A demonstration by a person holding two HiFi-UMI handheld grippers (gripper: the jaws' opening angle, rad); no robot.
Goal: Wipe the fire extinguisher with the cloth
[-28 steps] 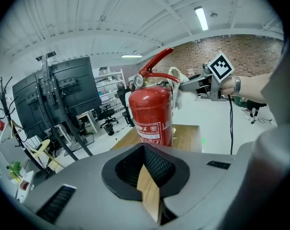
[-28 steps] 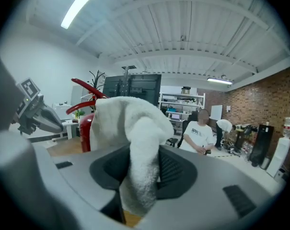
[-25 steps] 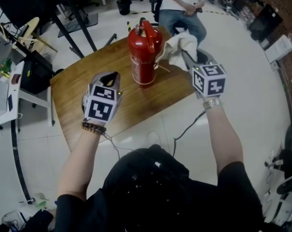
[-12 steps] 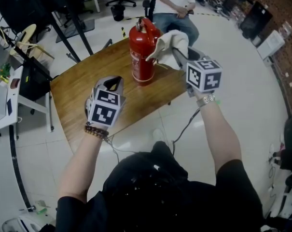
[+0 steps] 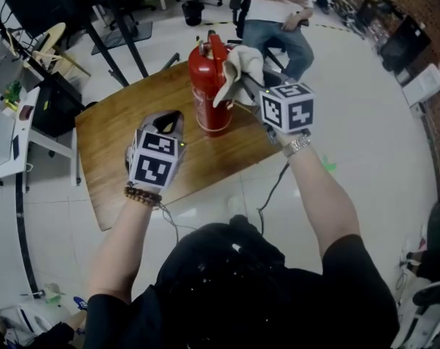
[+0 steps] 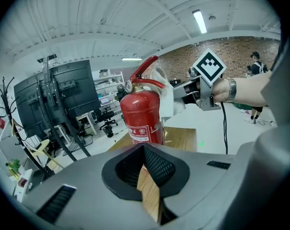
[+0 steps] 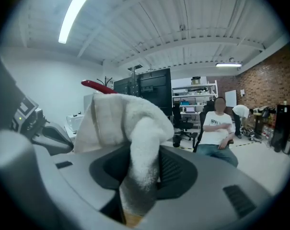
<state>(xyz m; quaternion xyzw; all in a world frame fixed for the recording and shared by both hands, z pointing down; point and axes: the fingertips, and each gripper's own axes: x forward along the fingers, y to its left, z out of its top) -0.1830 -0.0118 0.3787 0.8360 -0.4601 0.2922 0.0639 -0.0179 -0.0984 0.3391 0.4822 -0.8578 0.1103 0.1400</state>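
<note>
White tiled workshop floor, desks and dark screens round the edges, and in the middle a wooden table (image 5: 118,151). The red fire extinguisher (image 5: 211,93) stands upright on the far part of it.

The white cloth (image 5: 239,67) is now up against the extinguisher's upper right side, just below the handle and lever. From the left gripper view it seems to lie on the cylinder's shoulder, though I can't see the contact line itself. A second ago the cloth hung clearly off to the right of the cylinder with a gap between them. Half a second ago it was nearly there, and now the gap is gone. To my eye the approach is over and the wiping proper can start, probably with a stroke down or round the red body.

The right gripper (image 5: 246,84) has its jaws clamped on a fold of the cloth, and the rest bunches out ahead of them. It has swung in leftward with the cloth, and its marker cube now sits closer to the extinguisher than before.

The left gripper (image 5: 169,118) has hardly shifted. It hovers over the table on the near side of the extinguisher, jaws pressed together with nothing in them, and it isn't steadying the cylinder.

Beyond the table a person (image 5: 278,24) sits on a chair, as earlier.
</note>
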